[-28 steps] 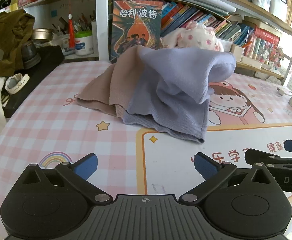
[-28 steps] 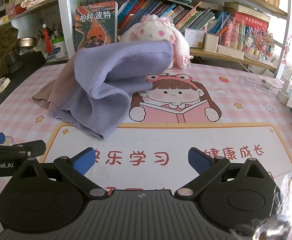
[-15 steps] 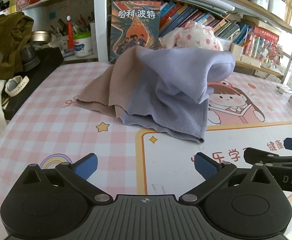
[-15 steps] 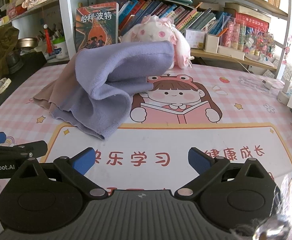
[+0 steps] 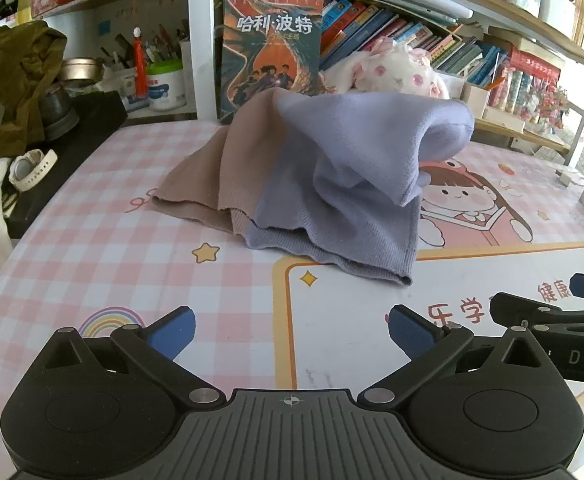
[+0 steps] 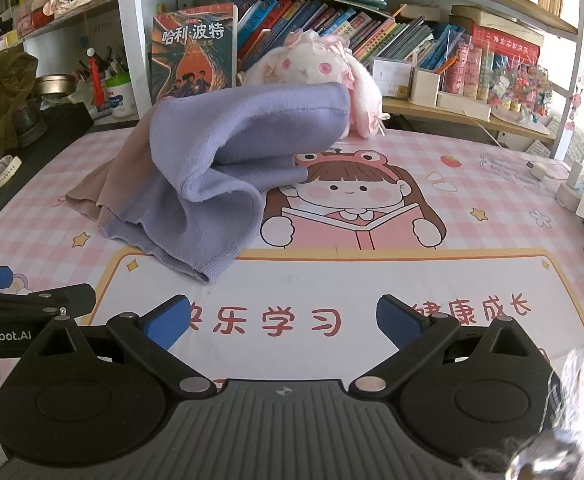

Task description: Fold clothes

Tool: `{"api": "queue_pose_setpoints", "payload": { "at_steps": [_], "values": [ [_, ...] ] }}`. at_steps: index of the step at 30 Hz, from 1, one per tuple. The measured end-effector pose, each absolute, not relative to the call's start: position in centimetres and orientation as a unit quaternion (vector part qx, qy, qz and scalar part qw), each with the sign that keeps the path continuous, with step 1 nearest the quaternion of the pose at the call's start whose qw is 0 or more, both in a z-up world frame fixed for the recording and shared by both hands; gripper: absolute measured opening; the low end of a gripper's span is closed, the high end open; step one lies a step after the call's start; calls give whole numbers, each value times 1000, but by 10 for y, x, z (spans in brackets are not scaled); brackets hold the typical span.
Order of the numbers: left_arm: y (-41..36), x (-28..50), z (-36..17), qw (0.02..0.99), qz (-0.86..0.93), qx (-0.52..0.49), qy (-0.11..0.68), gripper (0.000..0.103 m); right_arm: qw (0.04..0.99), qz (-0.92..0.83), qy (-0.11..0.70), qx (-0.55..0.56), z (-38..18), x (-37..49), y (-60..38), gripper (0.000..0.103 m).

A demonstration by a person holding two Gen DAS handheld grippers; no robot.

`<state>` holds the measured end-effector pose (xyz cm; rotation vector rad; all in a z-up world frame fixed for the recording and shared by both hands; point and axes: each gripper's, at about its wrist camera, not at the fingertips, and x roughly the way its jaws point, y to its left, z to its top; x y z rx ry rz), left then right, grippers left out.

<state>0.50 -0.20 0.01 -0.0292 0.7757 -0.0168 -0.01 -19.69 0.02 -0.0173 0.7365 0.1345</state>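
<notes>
A lilac knit garment (image 5: 343,184) lies heaped on the table mat, partly over a beige-pink knit garment (image 5: 216,176); both also show in the right wrist view, lilac (image 6: 228,168) and beige (image 6: 104,184). My left gripper (image 5: 292,332) is open and empty, low over the mat, well short of the heap. My right gripper (image 6: 284,322) is open and empty, to the right of the left one, also short of the heap. The right gripper's finger shows at the left view's right edge (image 5: 551,312).
A pink checked cartoon mat (image 6: 371,280) covers the table. Behind the heap stand a shelf with books (image 6: 196,52) and a plush rabbit (image 6: 315,68). An olive jacket (image 5: 8,80), a watch (image 5: 32,168) and black items lie at the left. Chargers and cables (image 6: 571,184) lie at the right.
Both grippers have stayed open and nearly still; the views shifted only slightly. The clothes have not moved.
</notes>
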Motion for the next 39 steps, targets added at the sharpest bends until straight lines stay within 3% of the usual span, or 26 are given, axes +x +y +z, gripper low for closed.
{"api": "queue_pose_setpoints", "payload": {
  "at_steps": [39],
  "values": [
    [-2, 8, -2, 925, -10, -11, 380, 103, 930, 64, 362, -9, -2, 4, -195, 101]
  ]
}}
